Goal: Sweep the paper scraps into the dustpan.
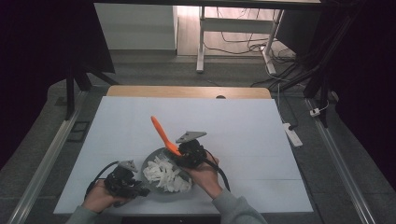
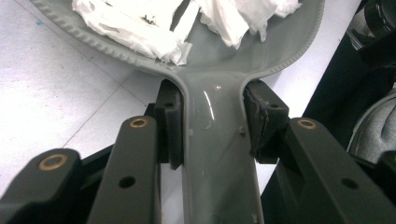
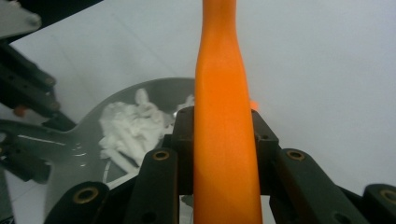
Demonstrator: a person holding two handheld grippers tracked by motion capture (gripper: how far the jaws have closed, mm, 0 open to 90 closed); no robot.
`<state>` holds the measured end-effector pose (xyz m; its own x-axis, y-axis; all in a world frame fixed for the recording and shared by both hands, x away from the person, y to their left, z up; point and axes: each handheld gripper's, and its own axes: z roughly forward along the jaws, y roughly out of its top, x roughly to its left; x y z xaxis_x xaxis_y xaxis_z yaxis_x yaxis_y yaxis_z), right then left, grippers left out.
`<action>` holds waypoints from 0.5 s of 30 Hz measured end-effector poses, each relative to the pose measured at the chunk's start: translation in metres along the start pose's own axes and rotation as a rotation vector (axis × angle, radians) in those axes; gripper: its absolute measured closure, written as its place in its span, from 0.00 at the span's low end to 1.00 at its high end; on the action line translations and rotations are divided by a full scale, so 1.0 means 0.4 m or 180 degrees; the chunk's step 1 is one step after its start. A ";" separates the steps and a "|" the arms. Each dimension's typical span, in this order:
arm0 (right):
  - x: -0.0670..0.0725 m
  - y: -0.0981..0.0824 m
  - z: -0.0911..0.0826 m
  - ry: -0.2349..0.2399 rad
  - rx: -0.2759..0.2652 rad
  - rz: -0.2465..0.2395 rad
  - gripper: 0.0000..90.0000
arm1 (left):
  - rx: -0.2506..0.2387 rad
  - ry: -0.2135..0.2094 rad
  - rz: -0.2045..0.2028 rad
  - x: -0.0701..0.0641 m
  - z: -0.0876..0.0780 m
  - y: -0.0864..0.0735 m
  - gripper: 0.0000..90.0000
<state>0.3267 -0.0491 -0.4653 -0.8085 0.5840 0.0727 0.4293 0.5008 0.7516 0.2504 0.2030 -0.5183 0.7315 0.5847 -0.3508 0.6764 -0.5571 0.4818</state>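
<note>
High view showed a grey pan [image 1: 161, 175] near the front edge of the white table [image 1: 243, 135], loaded with torn white paper pieces [image 1: 163, 176] heaped in its bowl.

Left gripper [image 1: 125, 183] sat at the pan's near-left side. Left gripper view: both pads pressed flat against the sides of the pan handle [image 2: 217, 140], jaws closed on it, pan resting level on the table.

Right gripper [image 1: 189, 153] sat at the pan's far-right rim. Right gripper view: jaws clamped on the shaft of an orange spatula [image 3: 224, 140]. From above, the spatula's handle slanted up and away to the far left; its working end, down by the rim, was hidden behind the gripper.

Judged progress: both grasps were made, pan steadied and tool in hand. The paper lay bunched toward the middle and near side, all inside the pan, none on the table. Stirring or scooping looked underway or about to begin; emptying or turning the pile remained.
</note>
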 end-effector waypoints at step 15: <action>-0.078 -0.029 -0.064 -0.0113 -0.0077 0.0172 0.78 | -0.0009 -0.0013 -0.0011 0.002 0.001 -0.002 0.68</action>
<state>0.3367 -0.0896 -0.4596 -0.7695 0.6322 0.0905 0.4617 0.4527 0.7628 0.2505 0.2037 -0.5195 0.7295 0.5843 -0.3557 0.6787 -0.5533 0.4830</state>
